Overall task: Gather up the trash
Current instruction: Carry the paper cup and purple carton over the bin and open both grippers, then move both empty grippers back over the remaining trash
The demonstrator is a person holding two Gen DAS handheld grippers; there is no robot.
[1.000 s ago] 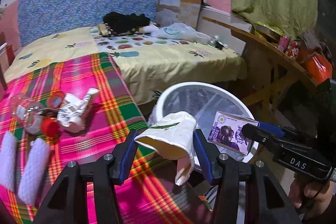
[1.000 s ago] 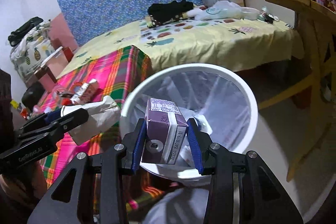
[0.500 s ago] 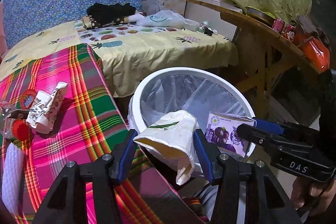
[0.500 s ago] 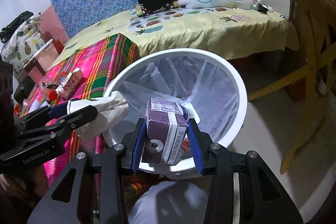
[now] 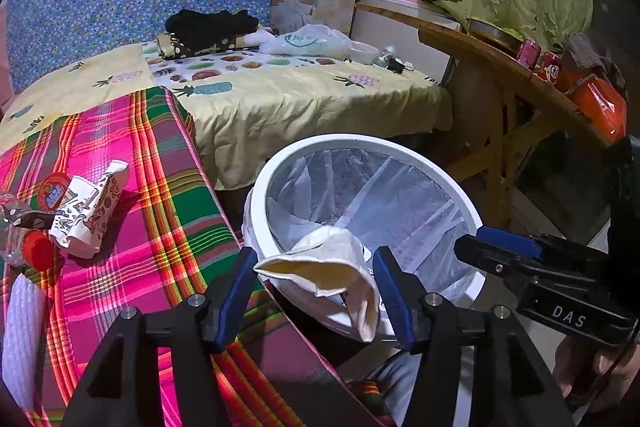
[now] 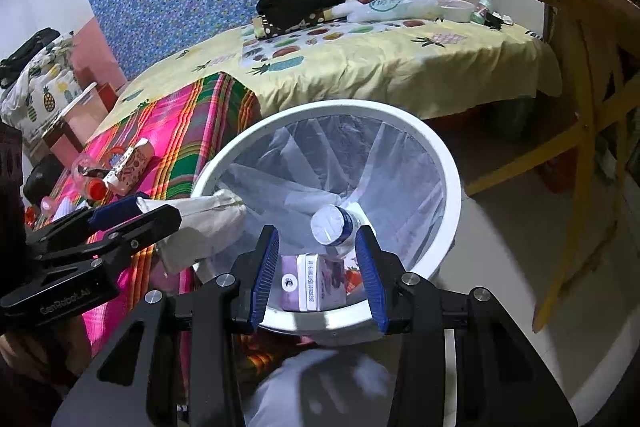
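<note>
Purple carton inside white bin, clear of right hand-held gripper, jaws apart; left hand-held gripper just widening, crumpled paper cup between pads, grip unclear.

Purple carton inside white bin
</note>
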